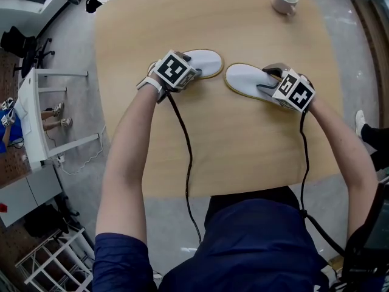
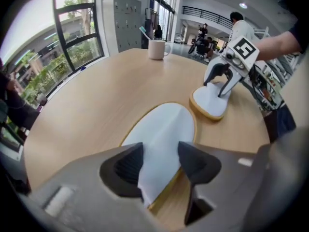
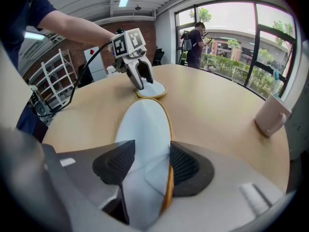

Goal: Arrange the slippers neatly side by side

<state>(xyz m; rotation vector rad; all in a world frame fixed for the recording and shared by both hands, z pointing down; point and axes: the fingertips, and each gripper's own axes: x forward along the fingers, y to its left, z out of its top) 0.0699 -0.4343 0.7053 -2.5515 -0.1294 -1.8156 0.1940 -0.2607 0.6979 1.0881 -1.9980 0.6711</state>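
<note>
Dark ribbed pads of the left gripper (image 2: 161, 151) fill the bottom of the left gripper view, and between them stands the heel end of the left slipper (image 2: 161, 134). Both pads press on its sides, so this gripper holds the slipper at a middle width. In the right gripper view the right gripper (image 3: 152, 153) is closed in the same way on the heel end of the right slipper (image 3: 145, 124). One pad lies against the yellow rim and the other against the white sole.

Both slippers are flat and white with a thin yellow rim. In the head view the left slipper (image 1: 206, 61) and the right slipper (image 1: 246, 78) lie about the middle of the wooden table (image 1: 243, 151), nearer to its far edge than to its near edge. They lie almost in one line, with the toes turned to each other and close but apart. The right one is a little slanted.

From above, the left gripper (image 1: 185, 72) and the right gripper (image 1: 276, 87) each carry a cube with square markers and point steeply down. A black cable (image 1: 185, 151) runs from each gripper back over the near edge.

A pale mug (image 1: 284, 0) stands near the far right corner of the table, well apart from the slippers.
</note>
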